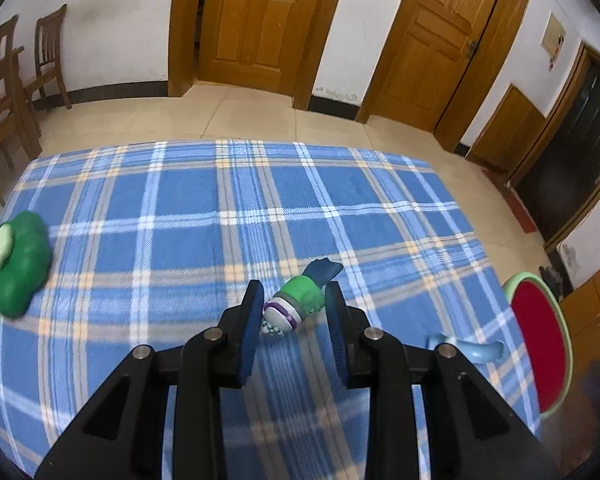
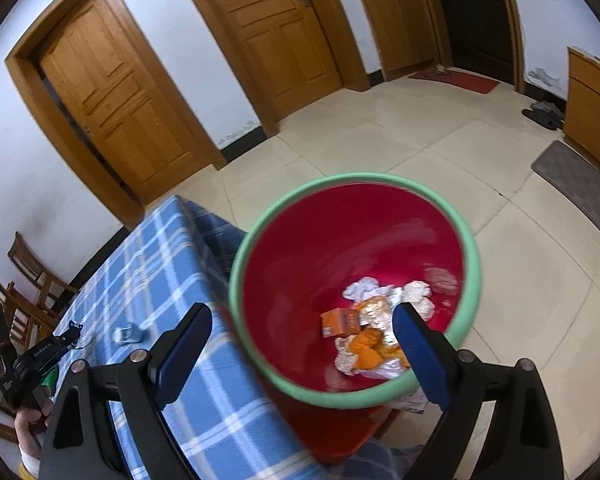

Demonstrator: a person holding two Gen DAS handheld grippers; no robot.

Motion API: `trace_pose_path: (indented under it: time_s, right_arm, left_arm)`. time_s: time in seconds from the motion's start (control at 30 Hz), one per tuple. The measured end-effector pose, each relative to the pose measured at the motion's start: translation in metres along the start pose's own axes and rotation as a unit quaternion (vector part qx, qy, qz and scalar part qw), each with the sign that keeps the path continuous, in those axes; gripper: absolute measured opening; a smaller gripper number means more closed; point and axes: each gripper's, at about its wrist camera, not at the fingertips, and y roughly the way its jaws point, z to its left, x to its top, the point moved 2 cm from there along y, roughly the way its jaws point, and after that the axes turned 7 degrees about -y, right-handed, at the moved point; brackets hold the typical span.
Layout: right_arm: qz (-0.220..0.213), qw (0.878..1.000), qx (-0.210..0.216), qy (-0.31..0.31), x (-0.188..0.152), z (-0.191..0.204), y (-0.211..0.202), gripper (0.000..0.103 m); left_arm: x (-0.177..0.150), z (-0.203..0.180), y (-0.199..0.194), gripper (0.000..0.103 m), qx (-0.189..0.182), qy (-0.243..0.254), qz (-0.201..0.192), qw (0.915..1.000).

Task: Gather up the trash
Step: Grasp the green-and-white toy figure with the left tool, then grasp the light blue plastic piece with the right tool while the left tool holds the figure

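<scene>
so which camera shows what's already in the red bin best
The right wrist view. It looks straight down into the red bin, showing an orange box, white tissues and orange wrappers at the bottom. The left wrist view only catches the bin's green rim and red inside at its right edge, contents hidden.

The table stands in front of two doors in the far wall, with chairs off its left end. On the tabletop, a small wrapper lies near the middle, between the fingers of the left gripper. A lumpy object lies near the left edge of the table. A small curved item lies near the right edge. The bin stands beside the right edge of the table, below tabletop level. A small box and crumpled scraps lie in the bottom of the bin. The right gripper hangs above the bin's near rim. A hand grips the left gripper's handle at the table's left side.
</scene>
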Motion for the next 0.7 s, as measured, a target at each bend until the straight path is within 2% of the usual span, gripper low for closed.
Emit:
trace_pose_path:
  time_s: [0.17, 0.27, 0.7]
  right_arm:
    - [0.002, 1.000, 0.020, -0.018, -0.003, 0.029, 0.002, 0.093]
    - [0.008, 0.999, 0.033, -0.027, -0.006, 0.047, 0.006, 0.093]
    - [0.040, 0.993, 0.069, -0.088, -0.020, 0.127, 0.032, 0.093]
  left_arm:
    - [-0.013, 0.011, -0.024, 0.031, -0.009, -0.026, -0.011, 0.9996]
    - [-0.022, 0.021, -0.036, 0.031, -0.002, -0.044, -0.024, 0.9987]
    - [-0.038, 0.064, -0.057, 0.031, 0.005, -0.108, -0.048, 0.9930]
